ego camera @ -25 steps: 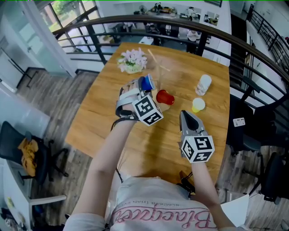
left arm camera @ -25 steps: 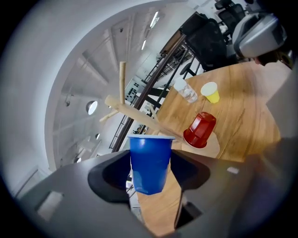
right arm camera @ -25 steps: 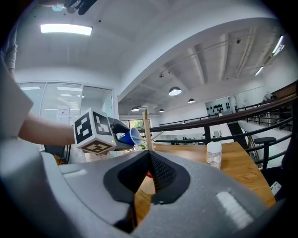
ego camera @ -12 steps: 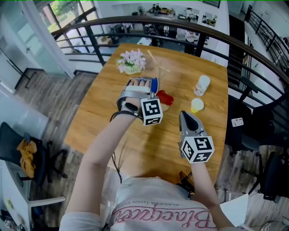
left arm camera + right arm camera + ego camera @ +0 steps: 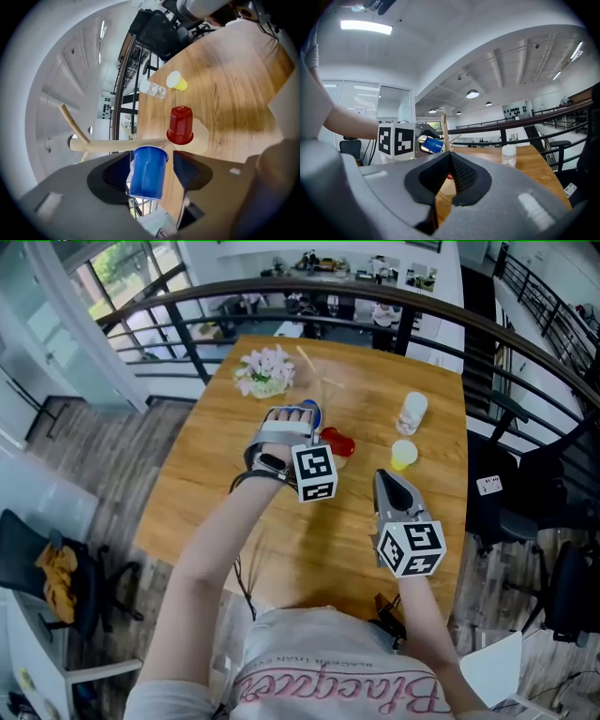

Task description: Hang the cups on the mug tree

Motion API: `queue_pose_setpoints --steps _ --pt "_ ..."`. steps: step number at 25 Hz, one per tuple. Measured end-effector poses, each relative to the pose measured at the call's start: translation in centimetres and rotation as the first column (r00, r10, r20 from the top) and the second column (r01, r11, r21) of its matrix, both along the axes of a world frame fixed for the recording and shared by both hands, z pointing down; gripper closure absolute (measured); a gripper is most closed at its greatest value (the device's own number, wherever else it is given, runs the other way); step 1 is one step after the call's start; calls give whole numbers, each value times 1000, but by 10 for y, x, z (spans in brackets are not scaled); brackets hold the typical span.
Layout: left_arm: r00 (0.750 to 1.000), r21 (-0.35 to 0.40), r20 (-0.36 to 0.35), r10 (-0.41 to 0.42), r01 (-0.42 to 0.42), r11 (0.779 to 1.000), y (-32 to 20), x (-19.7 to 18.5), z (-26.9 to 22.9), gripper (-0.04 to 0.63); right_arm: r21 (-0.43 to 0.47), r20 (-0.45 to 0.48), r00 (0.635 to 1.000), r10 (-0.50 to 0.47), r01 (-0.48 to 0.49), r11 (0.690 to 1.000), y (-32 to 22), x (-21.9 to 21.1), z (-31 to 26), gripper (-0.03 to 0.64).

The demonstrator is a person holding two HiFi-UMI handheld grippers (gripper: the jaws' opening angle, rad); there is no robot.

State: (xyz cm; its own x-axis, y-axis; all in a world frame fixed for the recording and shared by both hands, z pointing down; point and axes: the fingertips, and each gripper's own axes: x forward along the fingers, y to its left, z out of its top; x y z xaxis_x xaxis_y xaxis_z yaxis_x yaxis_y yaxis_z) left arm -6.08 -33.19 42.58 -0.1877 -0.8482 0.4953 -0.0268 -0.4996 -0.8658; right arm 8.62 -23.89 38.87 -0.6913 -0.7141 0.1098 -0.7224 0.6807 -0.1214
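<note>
Judging by its look, the blue cup (image 5: 147, 171) is a small, thin-walled plastic tumbler. It is probably very light, smooth enough to slip, and likely to buckle under a hard squeeze. No handle shows, so the mid-wall on two opposite sides seems the sensible place to hold it, with gentle pressure.

It sits low in the middle of the left gripper view, between the jaws of the left hand-held gripper (image 5: 151, 158). These jaws have just been opening and stand spread, with a sliver of gap on the cup's right side.

The cup's long axis runs nearly up and down the frame, tipped slightly. Its mouth points up toward the pale stem of the mug tree (image 5: 117, 144), which crosses just above the rim. In the right gripper view the cup lies close to level beside that stem.

The red cup (image 5: 180, 124) stands mouth-down by the tree's base on the counter (image 5: 234, 84).

The right hand-held gripper (image 5: 449, 157) is pressed together and empty.
</note>
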Motion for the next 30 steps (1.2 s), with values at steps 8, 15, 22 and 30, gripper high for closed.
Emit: queue_pose_setpoints --steps 8,15,22,30 --pt "985 71 -175 -2 15 997 9 8 -31 275 30 0 1000 17 -17 999 6 0 -12 615" --pt "898 150 -440 1 73 986 28 12 -62 283 57 -3 1000 20 -20 998 13 -6 -23 615" --pt "700 255 -710 82 147 956 52 14 -99 313 84 -5 999 31 -31 996 17 -5 -33 615" --pt "355 283 -918 175 279 918 77 9 -118 345 106 -34 998 60 -56 993 23 4 -35 615"
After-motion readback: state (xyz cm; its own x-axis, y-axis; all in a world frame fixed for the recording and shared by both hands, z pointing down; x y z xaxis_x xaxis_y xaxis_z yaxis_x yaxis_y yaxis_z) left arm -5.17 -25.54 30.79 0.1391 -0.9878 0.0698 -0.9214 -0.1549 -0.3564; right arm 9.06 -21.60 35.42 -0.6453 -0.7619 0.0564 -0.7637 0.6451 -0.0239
